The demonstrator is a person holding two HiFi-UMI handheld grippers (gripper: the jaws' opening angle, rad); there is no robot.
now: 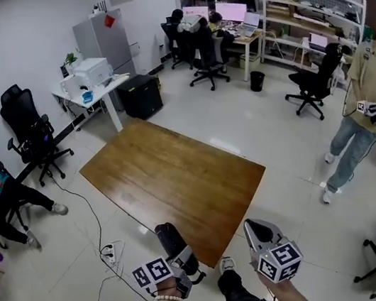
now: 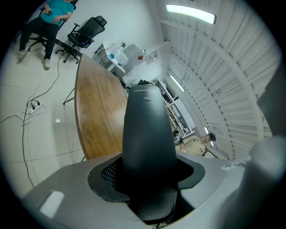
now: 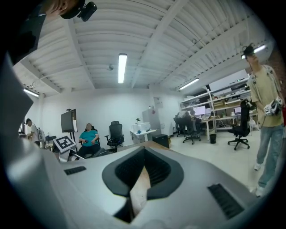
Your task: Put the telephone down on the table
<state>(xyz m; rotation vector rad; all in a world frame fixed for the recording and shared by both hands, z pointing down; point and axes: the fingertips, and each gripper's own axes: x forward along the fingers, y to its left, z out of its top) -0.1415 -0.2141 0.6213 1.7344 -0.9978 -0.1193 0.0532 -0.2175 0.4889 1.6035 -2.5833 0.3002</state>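
Wooden table [image 1: 171, 178] ahead of us, below the jaws. Our left gripper [image 1: 181, 261] pinches black telephone [image 1: 168, 239], long axis running forward along jaws toward table's near corner. Our right gripper [image 1: 258, 230] pressed together, empty.

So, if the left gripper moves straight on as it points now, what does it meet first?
Probably the near edge of the wooden table, led by the black telephone handset that the left gripper holds; depth is unclear.
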